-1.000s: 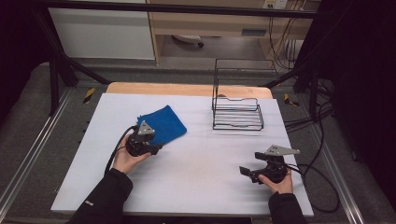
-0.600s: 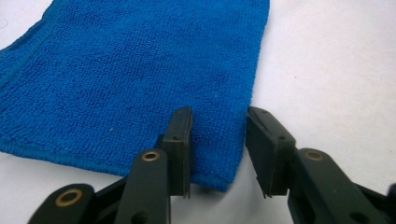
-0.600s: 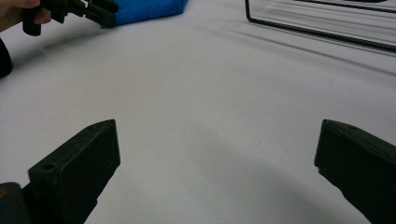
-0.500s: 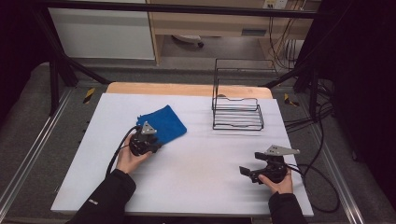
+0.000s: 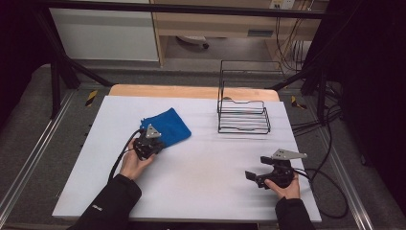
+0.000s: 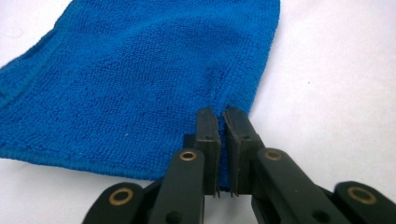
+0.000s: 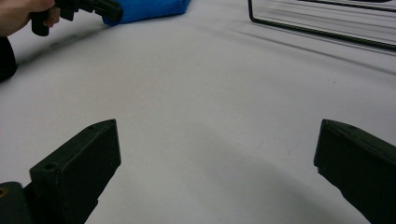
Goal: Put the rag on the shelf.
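A blue terry cloth [image 5: 168, 125] lies flat on the white table [image 5: 206, 158], left of the middle. My left gripper [image 5: 159, 143] sits at the cloth's near corner, held by a hand in a black sleeve. In the left gripper view its jaws have just been closing and now pinch a raised fold of the cloth [image 6: 140, 79] at its edge, the left gripper [image 6: 223, 126] shut on it. My right gripper [image 5: 251, 176] rests near the table's front right, and in its own view the right gripper [image 7: 217, 154] stands wide open over bare table.
A black wire rack [image 5: 243, 115] stands at the back right of the table, its base [image 7: 322, 28] ahead of the right gripper. Cables trail off the right edge. A wooden strip runs along the table's far edge.
The left gripper has edged slightly towards the cloth's corner. The right hand and gripper have kept still.
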Demonstrator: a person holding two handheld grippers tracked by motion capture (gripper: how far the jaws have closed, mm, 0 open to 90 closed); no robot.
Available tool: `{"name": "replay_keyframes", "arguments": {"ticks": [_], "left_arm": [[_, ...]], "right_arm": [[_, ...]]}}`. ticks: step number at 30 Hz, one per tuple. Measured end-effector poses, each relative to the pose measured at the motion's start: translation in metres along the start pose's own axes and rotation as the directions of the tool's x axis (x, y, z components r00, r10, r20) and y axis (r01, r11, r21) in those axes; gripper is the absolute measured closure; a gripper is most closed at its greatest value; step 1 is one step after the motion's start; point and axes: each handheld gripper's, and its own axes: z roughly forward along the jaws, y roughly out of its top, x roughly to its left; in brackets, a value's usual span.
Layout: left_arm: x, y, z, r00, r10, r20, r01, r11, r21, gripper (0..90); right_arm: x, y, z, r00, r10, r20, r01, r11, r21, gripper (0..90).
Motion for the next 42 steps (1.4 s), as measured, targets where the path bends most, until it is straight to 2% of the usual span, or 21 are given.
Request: {"name": "replay_keyframes", "arguments": {"ticks": [3,10,13,19,27,29,35,42], "left_arm": [[0.002,0.0,-0.002,0.9997,-0.017,0.015,0.018,0.9998,-0.006,86.1],[-0.002,0.003,-0.016,0.9996,-0.008,0.027,0.009,0.9998,-0.018,86.8],[-0.003,0.003,-0.025,0.9986,-0.024,0.047,0.025,0.9994,-0.023,86.9],[-0.009,0.003,-0.038,0.9962,-0.024,0.084,0.027,0.9993,-0.025,87.0],[-0.033,0.003,-0.047,0.9871,-0.021,0.159,0.026,0.9992,-0.03,87.0],[-0.04,0.001,-0.047,0.9835,-0.033,0.178,0.039,0.9988,-0.029,87.0],[-0.06,0.0,-0.052,0.9758,-0.044,0.214,0.053,0.9981,-0.033,87.0],[-0.082,-0.003,-0.061,0.9685,-0.032,0.247,0.043,0.9984,-0.038,87.0]], "right_arm": [[0.0,0.0,0.0,1.0,0.0,0.0,0.0,1.0,-0.001,1.1],[0.0,0.0,-0.001,1.0,-0.003,0.001,0.003,1.0,-0.006,1.2],[0.0,0.0,-0.001,1.0,-0.004,0.0,0.004,1.0,-0.004,1.2],[0.001,0.001,-0.001,1.0,-0.006,-0.001,0.006,1.0,-0.002,1.2],[0.001,0.001,-0.001,1.0,-0.005,-0.002,0.005,1.0,-0.005,1.3],[0.001,0.001,-0.001,1.0,-0.005,-0.002,0.005,1.0,-0.002,1.3],[0.002,0.001,0.0,1.0,-0.01,-0.003,0.01,1.0,-0.002,1.4],[0.002,0.001,0.0,1.0,-0.009,-0.003,0.009,1.0,0.0,1.4]]}}
